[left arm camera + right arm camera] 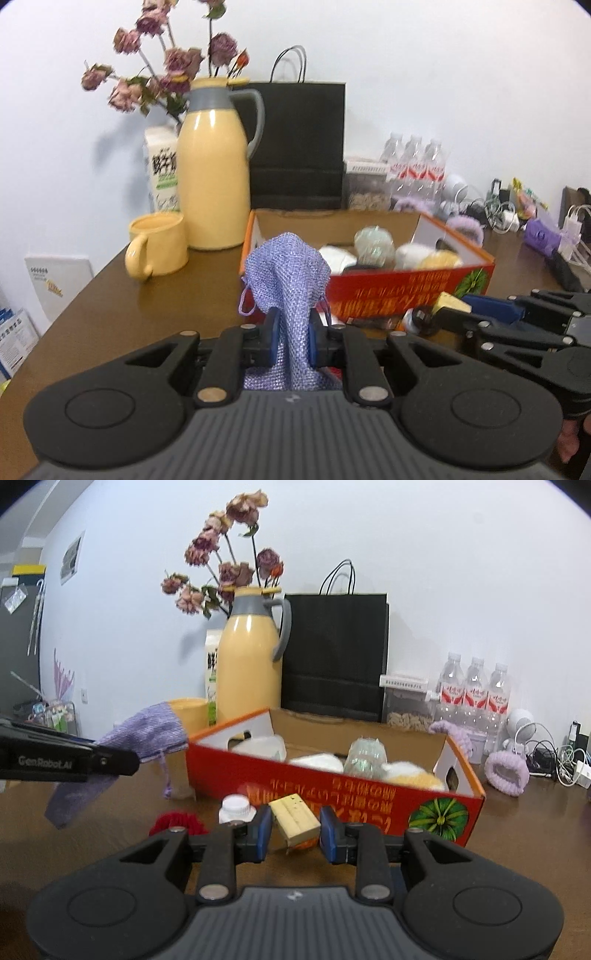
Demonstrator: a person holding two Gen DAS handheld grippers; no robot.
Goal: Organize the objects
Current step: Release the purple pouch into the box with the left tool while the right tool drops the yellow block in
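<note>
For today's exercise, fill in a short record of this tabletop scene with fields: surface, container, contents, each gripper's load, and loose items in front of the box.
surface: brown wooden table
container: open red cardboard box
contents: pale rounded items and a clear ribbed one; cannot tell exactly what
left gripper: shut on a purple mesh pouch, lifted off the table
right gripper: shut on a cream block
loose items: white-capped bottle, red yarn piece

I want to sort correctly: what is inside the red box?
In the red box: a clear glass, white items and a yellowish one. The box's front wall hides lower parts.
</note>
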